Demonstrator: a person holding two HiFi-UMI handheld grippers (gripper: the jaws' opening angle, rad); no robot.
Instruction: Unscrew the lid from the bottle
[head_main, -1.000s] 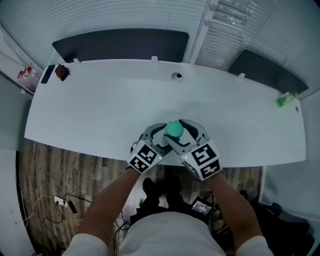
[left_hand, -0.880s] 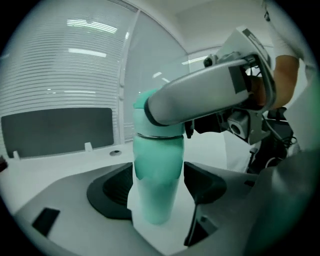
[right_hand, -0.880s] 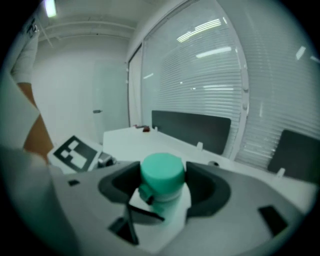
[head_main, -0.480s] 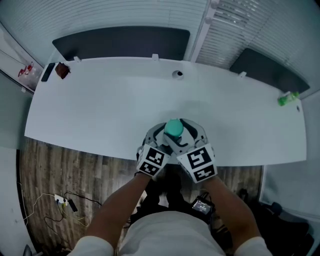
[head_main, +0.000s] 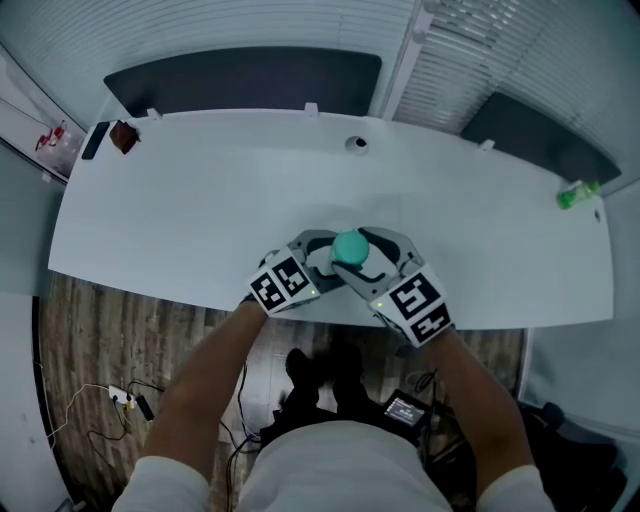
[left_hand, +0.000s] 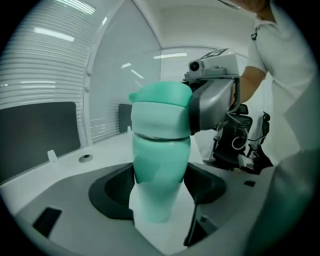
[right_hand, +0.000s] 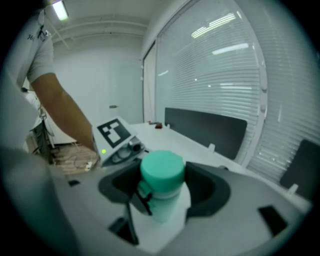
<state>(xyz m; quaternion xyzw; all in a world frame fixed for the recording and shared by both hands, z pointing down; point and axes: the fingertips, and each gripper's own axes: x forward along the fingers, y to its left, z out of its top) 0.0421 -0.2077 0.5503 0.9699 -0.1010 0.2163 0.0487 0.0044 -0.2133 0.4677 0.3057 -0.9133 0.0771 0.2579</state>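
Head view: bottle (head_main: 345, 262) upright at table's (head_main: 200, 200) near edge. Left gripper (left_hand: 159, 190) is clamped on its body, right gripper (right_hand: 162, 185) on the lid (right_hand: 161, 167). Unscrewing step; next likely needs right twisting against left's hold.

Matt teal plastic bottle (left_hand: 160, 172) and lid (right_hand: 161, 168), smooth white table (head_main: 200, 212), wood-grain floor (head_main: 98, 338).
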